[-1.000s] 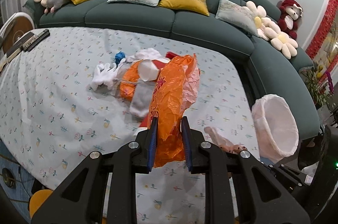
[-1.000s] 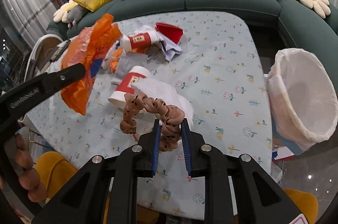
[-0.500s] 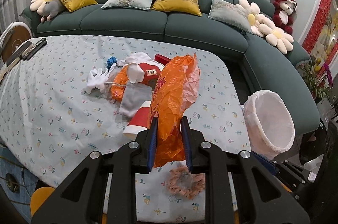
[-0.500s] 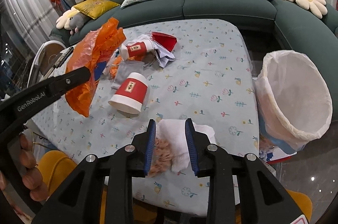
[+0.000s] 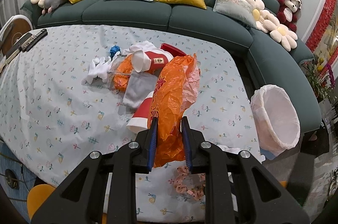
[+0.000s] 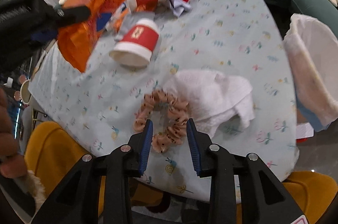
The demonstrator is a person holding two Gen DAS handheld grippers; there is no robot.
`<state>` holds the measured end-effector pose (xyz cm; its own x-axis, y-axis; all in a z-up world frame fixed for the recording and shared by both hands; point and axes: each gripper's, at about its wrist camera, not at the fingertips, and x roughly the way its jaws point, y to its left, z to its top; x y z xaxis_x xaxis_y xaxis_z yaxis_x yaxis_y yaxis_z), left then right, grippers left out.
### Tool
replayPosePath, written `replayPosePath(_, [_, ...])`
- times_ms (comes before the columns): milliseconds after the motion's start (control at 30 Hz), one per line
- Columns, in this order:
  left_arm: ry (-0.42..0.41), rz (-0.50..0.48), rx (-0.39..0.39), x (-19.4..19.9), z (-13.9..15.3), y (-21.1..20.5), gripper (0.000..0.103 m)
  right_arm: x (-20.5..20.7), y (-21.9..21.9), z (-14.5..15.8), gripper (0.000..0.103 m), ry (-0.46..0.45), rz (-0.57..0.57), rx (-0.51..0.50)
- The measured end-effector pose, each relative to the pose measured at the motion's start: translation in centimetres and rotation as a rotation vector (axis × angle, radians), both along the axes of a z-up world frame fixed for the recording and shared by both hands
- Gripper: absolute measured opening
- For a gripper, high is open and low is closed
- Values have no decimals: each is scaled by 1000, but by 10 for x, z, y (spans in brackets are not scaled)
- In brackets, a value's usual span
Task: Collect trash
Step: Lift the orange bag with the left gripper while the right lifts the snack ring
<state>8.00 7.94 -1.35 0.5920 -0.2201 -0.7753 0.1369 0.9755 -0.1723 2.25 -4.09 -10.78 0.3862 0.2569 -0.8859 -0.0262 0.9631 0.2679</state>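
Curved green sofa with yellow and grey cushions backs a surface covered in a pale flower-print cloth. Left tongs are clamped on a crumpled orange plastic bag, which stands up between the blue pads and hangs a little below them. Just beyond and left of these tongs a red-and-white paper cup lies on its side; further beyond sits a heap of trash with a second paper cup, a grey pouch, white gloves and a red scrap. Right of the left tongs, off the edge of the surface, stands a bin lined with a white bag. Right tongs have just been opening; their pads now stand apart on either side of a pink dotted scrunchie, which lies on the surface and is not visibly pressed by them. Touching the scrunchie, just beyond and to the right of the right tongs, lies a white fluffy cloth. Yellow seats show below the near edge. Right-wrist view is motion-blurred
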Motion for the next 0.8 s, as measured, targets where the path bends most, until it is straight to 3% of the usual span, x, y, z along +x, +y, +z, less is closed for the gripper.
replayPosePath(133, [11, 3, -3, 1, -6, 4, 21, 6, 3, -14, 26, 25, 3, -11])
replayPosePath(233, [21, 6, -5, 2, -10, 5, 21, 11, 3, -23, 15, 44, 6, -8])
replayPosePath(467, [21, 17, -7, 4, -8, 6, 21, 12, 2, -11, 1, 13, 17, 37])
replayPosePath(700, [-6, 18, -1, 0, 3, 4, 21, 11, -4, 24, 1, -71, 19, 51])
replayPosePath(800, [-18, 22, 3, -3, 9, 4, 21, 14, -4, 20, 6, -43, 30, 36])
